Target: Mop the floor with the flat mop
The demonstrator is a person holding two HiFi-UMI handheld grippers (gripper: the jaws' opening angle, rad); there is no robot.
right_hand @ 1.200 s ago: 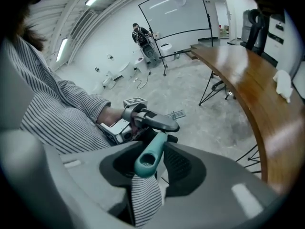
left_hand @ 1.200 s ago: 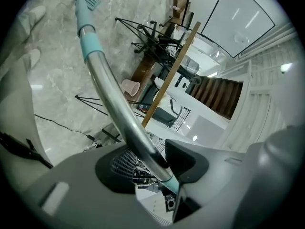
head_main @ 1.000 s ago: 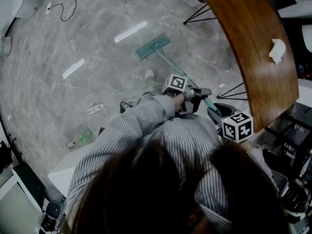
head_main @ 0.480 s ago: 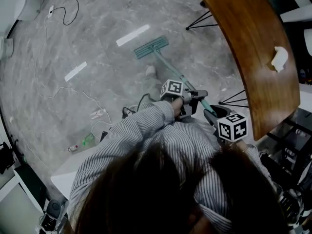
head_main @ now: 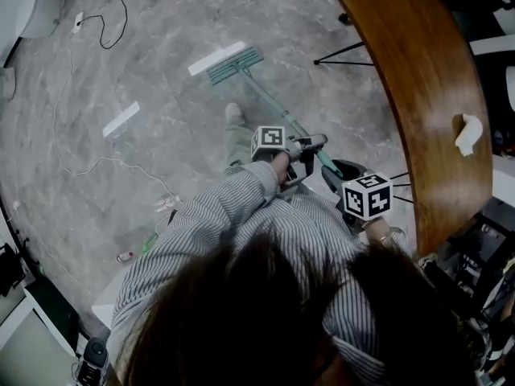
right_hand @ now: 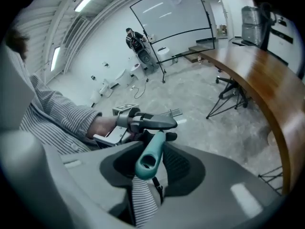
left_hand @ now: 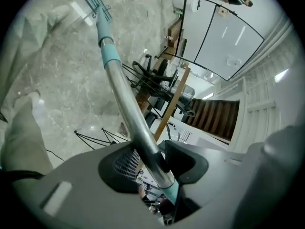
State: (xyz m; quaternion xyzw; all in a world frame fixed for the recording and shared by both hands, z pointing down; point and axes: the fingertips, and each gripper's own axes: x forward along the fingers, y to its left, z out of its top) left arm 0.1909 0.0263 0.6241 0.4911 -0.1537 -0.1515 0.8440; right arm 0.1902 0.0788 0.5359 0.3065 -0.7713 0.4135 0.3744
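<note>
A flat mop with a teal head [head_main: 234, 64] lies on the grey marble floor ahead of me, its pole [head_main: 278, 109] slanting back to my hands. My left gripper [head_main: 310, 153] is shut on the silver pole [left_hand: 128, 113] partway down; the mop head [left_hand: 96, 4] shows at that view's top. My right gripper [head_main: 336, 177] is shut on the teal handle end [right_hand: 150, 155] of the mop. The left gripper [right_hand: 143, 122] shows just ahead in the right gripper view.
A curved wooden table [head_main: 418, 95] on thin black legs [head_main: 346, 55] runs along the right, with a white cloth [head_main: 467, 133] on it. Cables [head_main: 105, 22] and small items [head_main: 165, 203] lie on the floor at left. My shoe [head_main: 234, 113] stands near the pole.
The mop head has slid forward and leftward across the floor, up to the white strip. Both grippers moved forward with the pole, and the view shifted along the table.
</note>
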